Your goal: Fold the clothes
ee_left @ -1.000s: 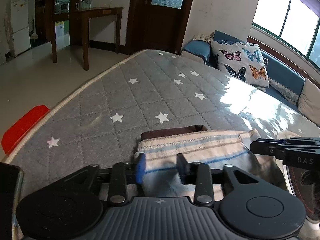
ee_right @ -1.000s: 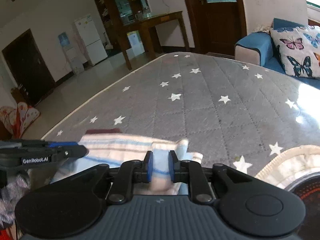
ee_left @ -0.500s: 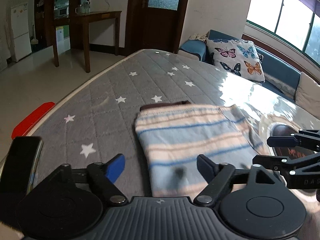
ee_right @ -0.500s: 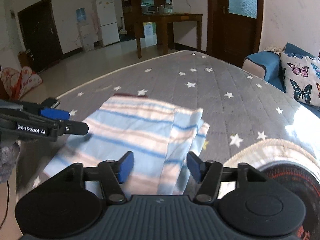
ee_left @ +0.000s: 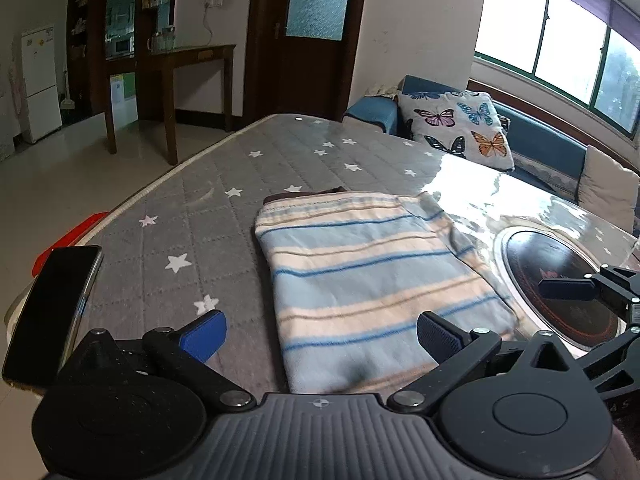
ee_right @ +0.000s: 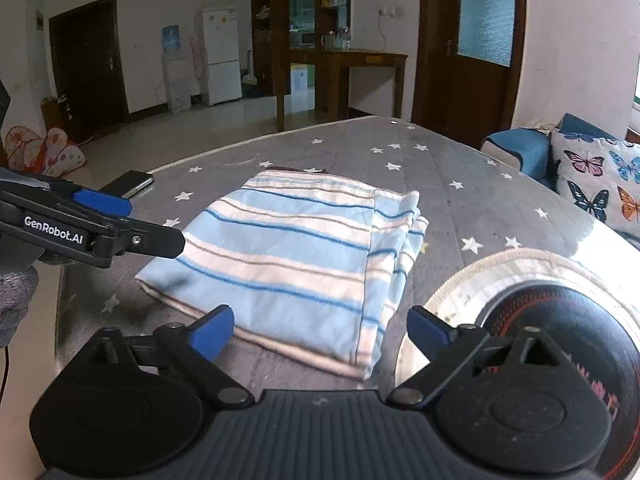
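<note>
— Both claws are opening wide right now. Left claw (ee_left: 320,334) is holding nothing, and right claw (ee_right: 320,330) is holding nothing too.

— Where is the striped cloth (ee_left: 372,280)?

— It is lying folded flat on the gray bed with white stars (ee_left: 224,216). No claw pad is touching it. In the left view its near edge is sitting between the two spread fingers, a bit below them.

— Is anything poking out from under it?

— Yes, a dark brown edge (ee_left: 304,195) is peeking out at the far side.

— What else is sitting on the bed?

— A black phone (ee_left: 52,312) is lying near the left edge, well apart from the cloth. A round dark mat with a pale rim (ee_right: 560,320) is lying just beside the cloth on the right.

— What is sitting behind the bed?

— A butterfly pillow (ee_left: 456,128) is resting on a blue sofa (ee_left: 552,144).
</note>
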